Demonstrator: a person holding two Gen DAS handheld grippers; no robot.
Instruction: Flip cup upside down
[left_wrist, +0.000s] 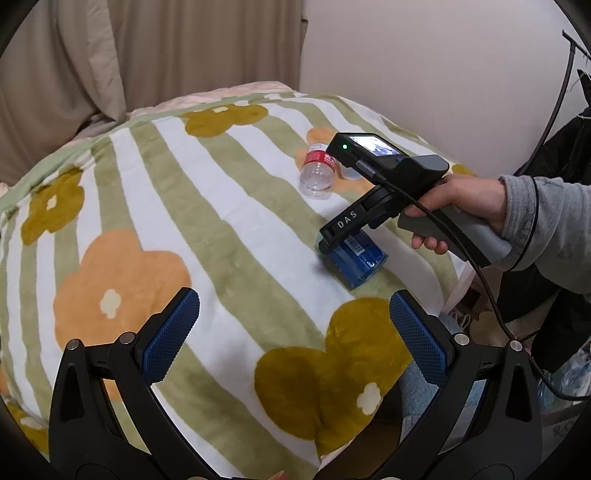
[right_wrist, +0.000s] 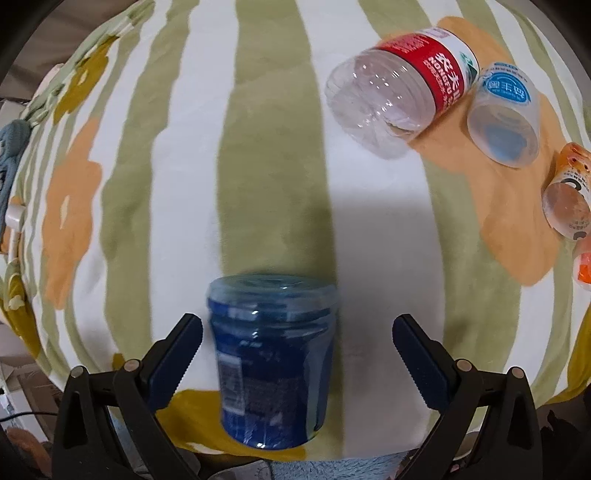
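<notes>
My right claw gapes wide, its ridged pads straddling the blue translucent plastic cup at lower center without touching it. My left claw is spread wide too, empty over the fleecy striped flower blanket.

A translucent blue plastic cup lies tipped on its side on a soft blanket with green and white stripes. It carries a dark blue label with a white barcode panel. In the right wrist view it looks slightly blurred. In the left wrist view the same cup rests near the blanket's right edge.
</notes>
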